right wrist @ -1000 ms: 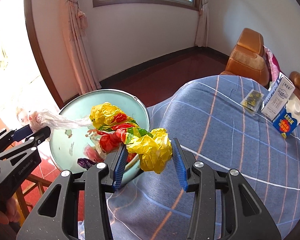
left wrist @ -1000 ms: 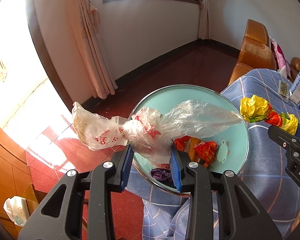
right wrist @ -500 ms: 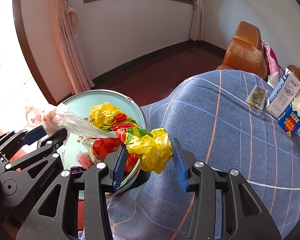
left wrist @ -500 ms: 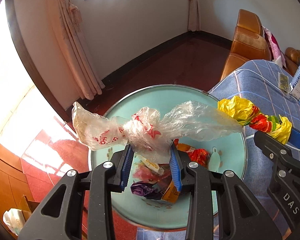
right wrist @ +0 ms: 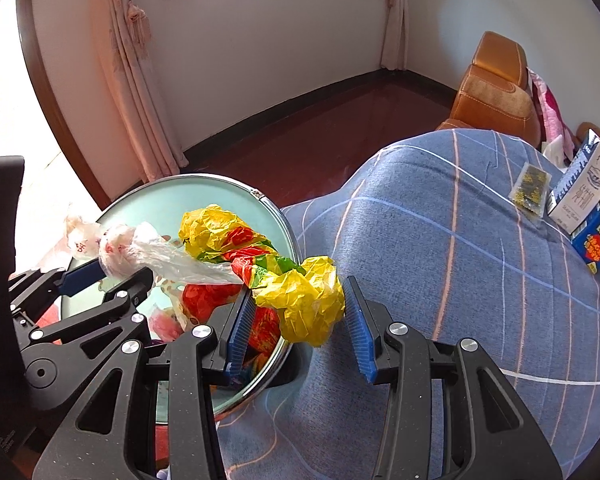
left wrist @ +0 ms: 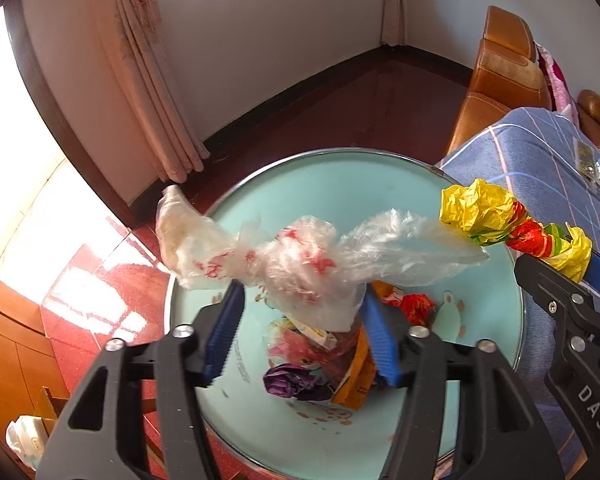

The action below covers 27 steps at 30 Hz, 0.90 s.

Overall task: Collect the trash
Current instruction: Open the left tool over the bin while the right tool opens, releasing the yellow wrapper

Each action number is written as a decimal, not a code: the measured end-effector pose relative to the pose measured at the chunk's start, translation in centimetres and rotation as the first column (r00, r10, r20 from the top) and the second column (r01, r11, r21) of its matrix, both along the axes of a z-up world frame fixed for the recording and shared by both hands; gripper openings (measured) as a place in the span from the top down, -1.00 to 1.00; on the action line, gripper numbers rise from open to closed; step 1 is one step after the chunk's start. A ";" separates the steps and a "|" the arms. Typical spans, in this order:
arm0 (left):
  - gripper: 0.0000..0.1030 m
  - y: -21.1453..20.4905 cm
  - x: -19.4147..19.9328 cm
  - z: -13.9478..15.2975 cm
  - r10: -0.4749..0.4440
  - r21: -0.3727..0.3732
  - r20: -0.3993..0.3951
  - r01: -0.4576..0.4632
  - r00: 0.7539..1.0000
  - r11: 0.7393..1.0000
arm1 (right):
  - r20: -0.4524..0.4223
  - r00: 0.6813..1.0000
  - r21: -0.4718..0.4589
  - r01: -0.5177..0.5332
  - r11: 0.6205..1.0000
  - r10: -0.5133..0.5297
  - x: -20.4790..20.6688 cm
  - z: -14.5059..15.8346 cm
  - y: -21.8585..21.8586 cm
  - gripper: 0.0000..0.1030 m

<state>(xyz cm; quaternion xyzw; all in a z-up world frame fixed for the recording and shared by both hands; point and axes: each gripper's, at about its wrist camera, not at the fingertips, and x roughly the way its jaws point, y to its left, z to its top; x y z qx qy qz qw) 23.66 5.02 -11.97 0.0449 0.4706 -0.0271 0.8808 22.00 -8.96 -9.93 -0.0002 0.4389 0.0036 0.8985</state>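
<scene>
Over the round basin (left wrist: 480, 360), two grippers hold trash at its rim.
Blue checked cloth (right wrist: 460, 240) lies at three o'clock of the basin. Left gripper (left wrist: 300, 320), jaws opening, has the clear plastic bag (left wrist: 308, 268) loose between them, touching only the right pad, above wrappers (left wrist: 312, 364). Right gripper (right wrist: 296, 320), at three o'clock, half open, pinches the yellow wrapper (right wrist: 300, 296).
</scene>
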 end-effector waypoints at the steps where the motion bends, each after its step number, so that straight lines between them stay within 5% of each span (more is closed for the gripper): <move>1: -0.24 0.1 -0.1 0.1 -0.001 -0.002 0.003 0.001 1.000 1.000 | 0.000 1.000 -0.001 -0.002 1.000 0.002 0.1 0.0 0.1 0.13; 11: -0.74 1.4 -2.2 1.5 -0.028 0.023 0.065 0.026 0.998 0.999 | -0.010 1.000 0.020 -0.011 1.000 0.012 0.7 -0.1 0.4 0.12; 20: -0.75 5.3 -3.1 1.6 0.091 0.035 0.058 -0.093 0.994 0.995 | -0.028 0.998 0.057 -0.046 0.997 0.047 1.4 -1.0 1.8 0.06; 27: -0.77 5.8 -4.0 2.1 0.128 0.020 0.044 -0.129 0.991 0.991 | 0.018 0.998 0.170 -0.055 0.984 0.053 1.1 -0.6 1.4 -0.32</move>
